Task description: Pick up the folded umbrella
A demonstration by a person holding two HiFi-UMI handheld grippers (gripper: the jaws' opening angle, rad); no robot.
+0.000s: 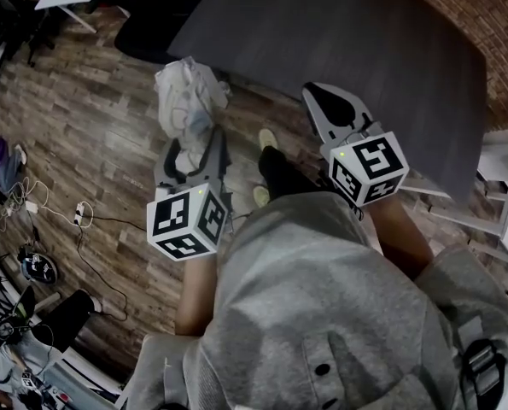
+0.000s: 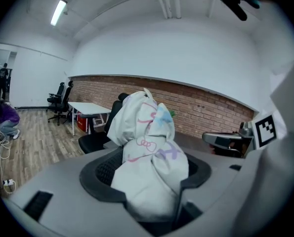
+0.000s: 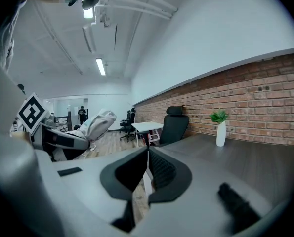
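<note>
The folded umbrella is a white bundle with pastel prints. It is held off the wooden floor in my left gripper. In the left gripper view the umbrella fills the space between the jaws, and its top sticks out beyond my left gripper, whose dark pads press on both of its sides. My right gripper hangs to the right, at the near edge of the dark table. In the right gripper view my right gripper has its jaws together at the tips, with nothing between them.
A brick wall runs behind the table, and a white vase with a plant stands on it. A black office chair and a white desk are farther off. Cables lie on the floor at the left. A white rack stands at the right.
</note>
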